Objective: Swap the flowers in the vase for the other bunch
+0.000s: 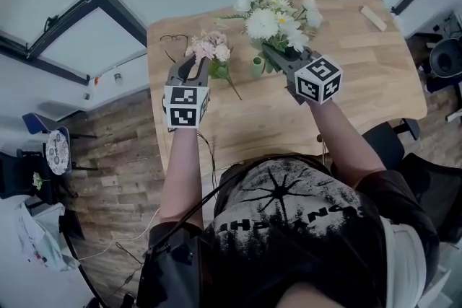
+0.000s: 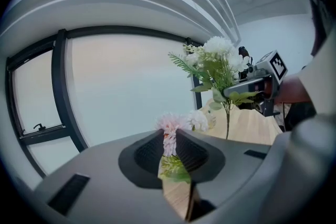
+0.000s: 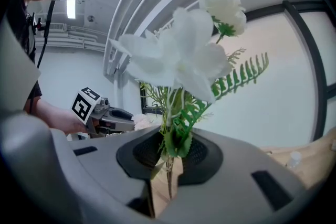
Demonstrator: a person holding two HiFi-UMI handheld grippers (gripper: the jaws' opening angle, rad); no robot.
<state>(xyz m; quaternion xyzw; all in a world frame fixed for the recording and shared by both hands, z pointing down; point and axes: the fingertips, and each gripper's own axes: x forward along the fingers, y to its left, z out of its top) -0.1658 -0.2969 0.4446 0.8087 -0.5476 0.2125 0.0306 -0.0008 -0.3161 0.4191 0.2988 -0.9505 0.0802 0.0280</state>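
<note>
Left gripper is clamped on the stems of the pink bunch, which it holds low over the far left part of the wooden table; whether the bunch touches the top cannot be told. Right gripper is closed on the stems of the white bunch, upright over the table's far middle. A small wooden block lies near the table's far right corner.
</note>
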